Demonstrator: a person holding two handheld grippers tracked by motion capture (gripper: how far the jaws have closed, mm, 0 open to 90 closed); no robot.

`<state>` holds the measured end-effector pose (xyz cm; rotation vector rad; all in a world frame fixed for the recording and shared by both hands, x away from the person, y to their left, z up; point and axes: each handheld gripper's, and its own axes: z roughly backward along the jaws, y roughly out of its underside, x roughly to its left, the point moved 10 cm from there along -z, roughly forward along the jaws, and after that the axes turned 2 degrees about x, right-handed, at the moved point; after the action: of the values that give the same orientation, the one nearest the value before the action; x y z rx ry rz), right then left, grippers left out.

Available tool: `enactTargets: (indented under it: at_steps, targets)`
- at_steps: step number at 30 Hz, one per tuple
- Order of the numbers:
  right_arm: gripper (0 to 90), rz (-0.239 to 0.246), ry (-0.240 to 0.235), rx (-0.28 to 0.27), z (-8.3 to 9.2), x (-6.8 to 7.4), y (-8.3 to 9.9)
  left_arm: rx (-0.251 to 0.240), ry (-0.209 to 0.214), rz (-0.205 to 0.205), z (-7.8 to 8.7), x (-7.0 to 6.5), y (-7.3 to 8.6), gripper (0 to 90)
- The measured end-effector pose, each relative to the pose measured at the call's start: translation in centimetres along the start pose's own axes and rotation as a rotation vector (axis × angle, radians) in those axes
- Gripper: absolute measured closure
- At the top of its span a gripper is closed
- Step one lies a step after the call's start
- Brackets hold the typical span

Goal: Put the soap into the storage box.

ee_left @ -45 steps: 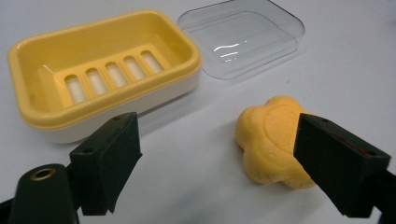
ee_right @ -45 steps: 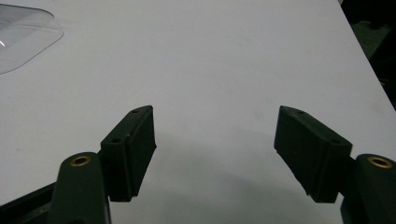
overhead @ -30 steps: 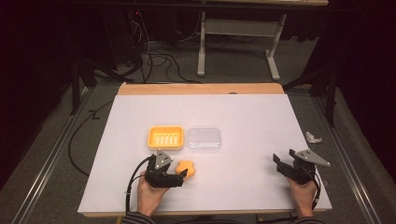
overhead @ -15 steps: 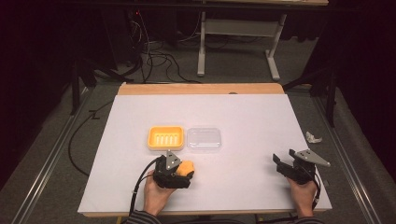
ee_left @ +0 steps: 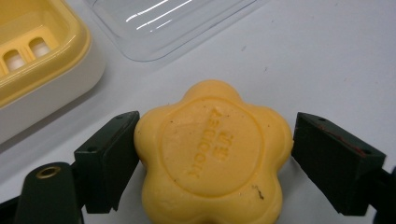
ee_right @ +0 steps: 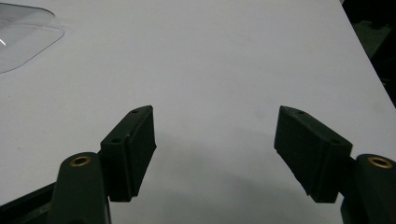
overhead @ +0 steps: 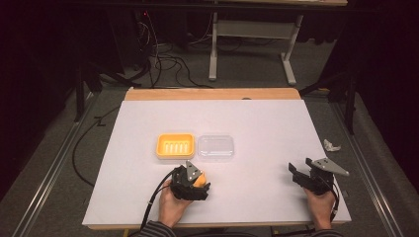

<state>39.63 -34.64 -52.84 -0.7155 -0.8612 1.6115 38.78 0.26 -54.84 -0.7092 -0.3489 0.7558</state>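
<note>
Two jaws of your left gripper (ee_left: 215,158) now flank the flower-shaped soap (ee_left: 212,154), not yet clamped, just near the yellow soap dish (overhead: 175,145) and clear lid (overhead: 216,146). Your right gripper (overhead: 301,174) stays spread over bare table (overhead: 267,123) near the right edge.

A white table (overhead: 257,123) with a wooden far edge stood on grey floor (overhead: 375,163). A crumpled white scrap (overhead: 331,145) lay just off its right side. Beyond it, cables (overhead: 163,59) tangled beside a white frame (overhead: 249,29).

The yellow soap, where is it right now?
The soap lies on the white table between the left gripper jaws, just in front of the yellow dish and clear lid.
</note>
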Motion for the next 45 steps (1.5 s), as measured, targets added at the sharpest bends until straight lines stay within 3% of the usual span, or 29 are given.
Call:
enactTargets:
  at_steps: [13, 28, 32, 45]
  targets:
    - [29.4, 0.0, -0.005, 0.002, 0.0, 0.0, 0.0, -0.005, -0.029, 0.005, -0.1, 0.3, 0.1, 23.0]
    - [29.3, 0.0, -0.002, 0.007, -0.1, 0.1, 0.0, -0.017, -0.012, 0.0, -0.1, 0.4, 0.0, 25.7]
    - [29.3, 0.004, -0.003, 0.004, 0.0, 0.1, 0.0, -0.04, -0.005, 0.016, 0.5, 0.4, -0.3, 25.7]
    - [29.2, 0.003, -0.002, 0.004, 0.0, 0.1, 0.0, -0.048, 0.014, 0.018, 1.6, 0.7, -0.6, 25.8]
